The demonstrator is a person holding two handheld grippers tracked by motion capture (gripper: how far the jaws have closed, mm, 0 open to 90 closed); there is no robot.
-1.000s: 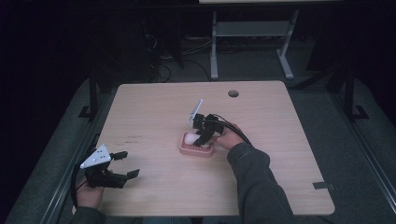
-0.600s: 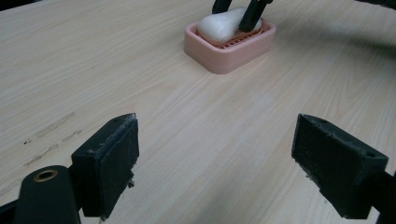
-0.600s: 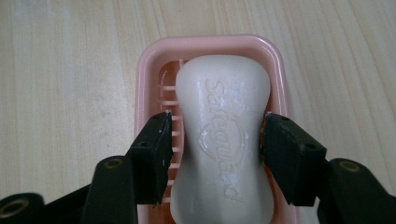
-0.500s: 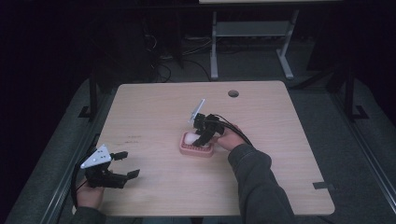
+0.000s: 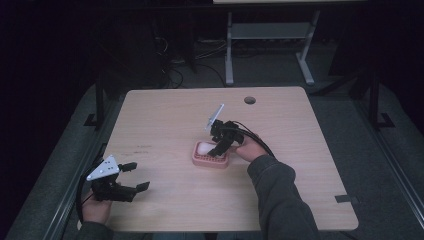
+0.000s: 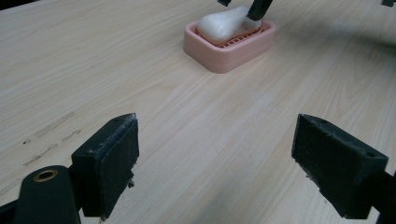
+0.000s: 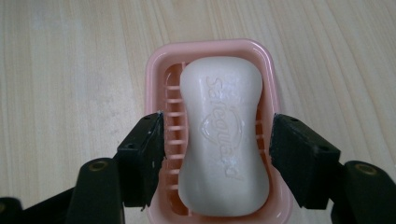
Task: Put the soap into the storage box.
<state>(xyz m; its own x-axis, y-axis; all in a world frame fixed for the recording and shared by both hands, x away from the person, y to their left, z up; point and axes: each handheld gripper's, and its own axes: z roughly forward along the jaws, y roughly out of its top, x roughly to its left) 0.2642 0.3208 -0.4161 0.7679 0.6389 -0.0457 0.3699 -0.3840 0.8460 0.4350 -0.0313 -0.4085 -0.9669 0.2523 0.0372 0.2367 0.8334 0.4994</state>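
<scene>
Right hand-held gripper (image 7: 215, 154): seen low in the centre of the right gripper view, its jaws have just been opening and now stand partway apart on either side of the soap bar, a thin gap showing on each side, pads not pressed on.
Soap bar (image 7: 224, 133): white, waisted, with raised lettering, laid lengthwise in the dish and lying between the two black pads; in the left gripper view it is found at upper centre (image 6: 224, 24).
Soap dish (image 7: 154, 70): pink, ribbed inside, set flat on the bench; at the middle of the high view (image 5: 200, 161), just left of the right hand.
Left hand-held gripper (image 5: 131, 176): held at the lower left of the high view, well apart from the dish; jaws spread wide, nothing between them, the bare wood seen through the gap.
Left pads (image 6: 109, 163): both are seen low in the left gripper view, above the grain.
Bench (image 5: 160, 115): light wood top, a round cable hole near its far edge.
Right sleeve (image 5: 280, 190): dark, brought in from the bottom right of the high view.
</scene>
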